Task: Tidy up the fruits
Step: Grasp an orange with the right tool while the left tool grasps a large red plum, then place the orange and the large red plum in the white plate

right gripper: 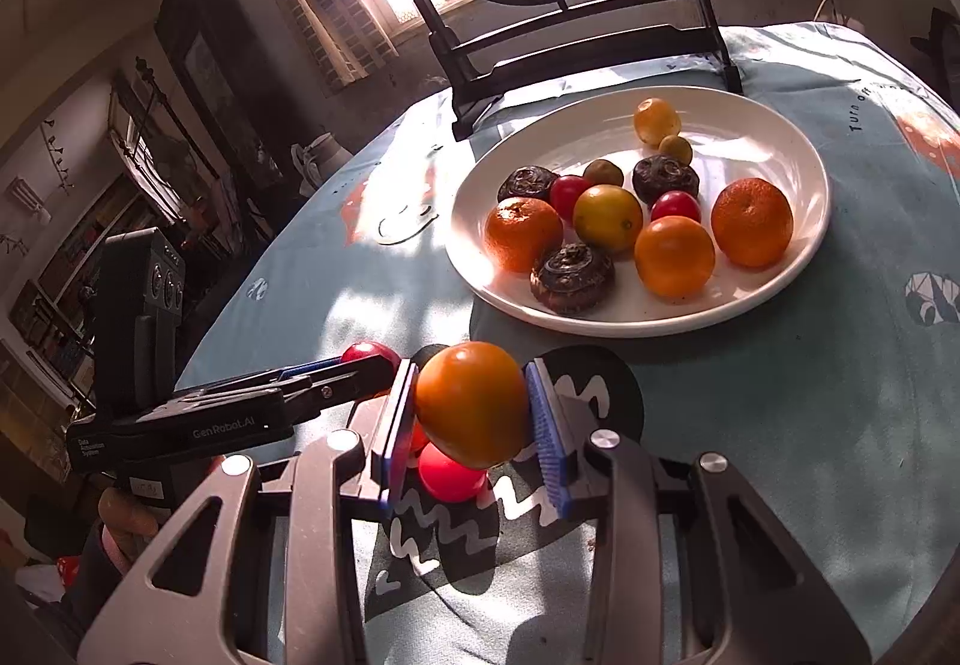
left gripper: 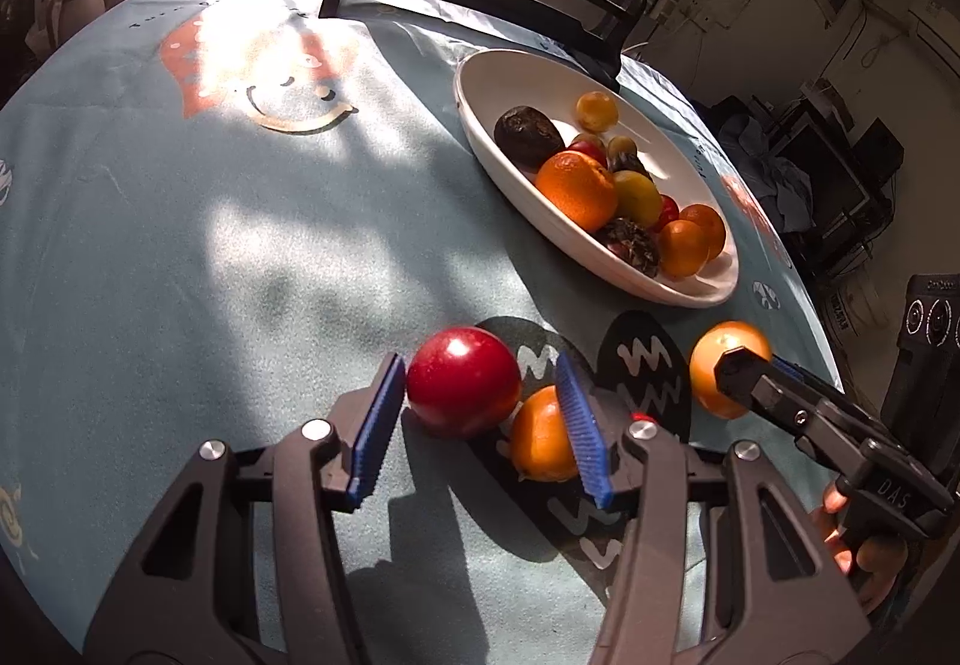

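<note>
i am looking at my left gripper [left gripper: 480, 425] first: its blue pads [left gripper: 378, 428] are standing partly apart around a red fruit [left gripper: 463, 389] on the tablecloth [left gripper: 180, 245]. the left pad is just beside the fruit's skin; the right pad is sitting off it, overlapping a small orange fruit [left gripper: 540, 443] that is touching the red one. so nothing is being held on that side yet. my right gripper [right gripper: 474, 425] is squeezing an orange fruit [right gripper: 471, 404] between both pads, lifted clear of the cloth, with a small pink-red fruit [right gripper: 450, 473] lying underneath.

i am judging the step in hand to be taking the red fruit. to do it well, i am thinking the left pads need centring on the fruit's widest part, so the right pad is slipping between the red fruit and its orange neighbour rather than pinching both. a round, smooth fruit is likely to squirt out of an off-centre grip, so i am favouring a gentle close.

the white plate [right gripper: 798, 269] is sitting beyond, near the far side of the table, already carrying oranges, small tomatoes and dark fruits; a bare patch is showing at its far rim.
</note>
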`<state>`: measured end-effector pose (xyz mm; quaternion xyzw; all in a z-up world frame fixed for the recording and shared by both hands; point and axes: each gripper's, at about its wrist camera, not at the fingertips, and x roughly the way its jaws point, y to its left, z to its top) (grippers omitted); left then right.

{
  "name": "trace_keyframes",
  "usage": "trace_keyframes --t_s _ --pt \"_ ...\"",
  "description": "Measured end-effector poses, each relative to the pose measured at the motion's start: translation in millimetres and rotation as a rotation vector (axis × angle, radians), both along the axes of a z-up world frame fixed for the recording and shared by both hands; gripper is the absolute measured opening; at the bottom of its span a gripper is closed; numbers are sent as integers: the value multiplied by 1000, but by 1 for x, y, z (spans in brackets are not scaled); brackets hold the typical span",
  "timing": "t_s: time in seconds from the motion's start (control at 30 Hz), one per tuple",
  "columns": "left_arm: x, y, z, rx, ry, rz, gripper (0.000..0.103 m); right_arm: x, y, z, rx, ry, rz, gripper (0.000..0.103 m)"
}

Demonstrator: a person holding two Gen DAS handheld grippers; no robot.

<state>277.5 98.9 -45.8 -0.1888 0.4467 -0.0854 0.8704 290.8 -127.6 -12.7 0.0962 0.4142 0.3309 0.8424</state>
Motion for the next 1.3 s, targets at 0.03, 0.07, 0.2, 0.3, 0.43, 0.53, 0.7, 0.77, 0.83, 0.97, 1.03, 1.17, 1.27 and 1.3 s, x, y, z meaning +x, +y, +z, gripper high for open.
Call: trace_keyframes --t_s 0.03,0.07,0.2,0.3,0.43,0.53,0.7,0.77,0.83,0.97,1.03,1.17,1.27,1.3 --pt "1 1 -1 -15 6 0 54 0 0 0 -1 1 -1 37" --pt "1 3 -1 -27 10 0 54 0 0 0 0 1 -1 37" --pt "0 7 -2 -47 14 8 47 0 0 0 -1 -3 1 37" --pt "-2 8 -3 -40 18 18 40 0 0 0 -4 -4 -1 37" --pt "-5 9 -1 -22 12 46 40 0 0 0 -7 -6 -2 37" --pt "-12 6 9 89 -40 91 40 -1 1 0 -9 -11 1 37" --pt "-23 -1 27 222 -130 135 40 -4 2 2 -4 -32 14 37" --pt "-27 -5 31 261 -149 142 40 -6 3 4 2 -46 25 37" --pt "-28 -8 35 307 -170 146 40 -7 4 8 8 -71 32 37" --pt "-26 -14 44 348 -192 142 40 -3 2 18 24 -123 20 37" --pt "-22 -19 49 369 -204 136 40 2 -3 22 38 -145 -3 37" --pt "-6 -33 58 421 -227 112 40 17 -15 26 45 -179 -67 37" --pt "9 -43 65 425 -243 90 40 31 -24 25 44 -187 -118 37" --pt "14 -47 67 427 -249 85 40 35 -28 25 45 -186 -134 37"
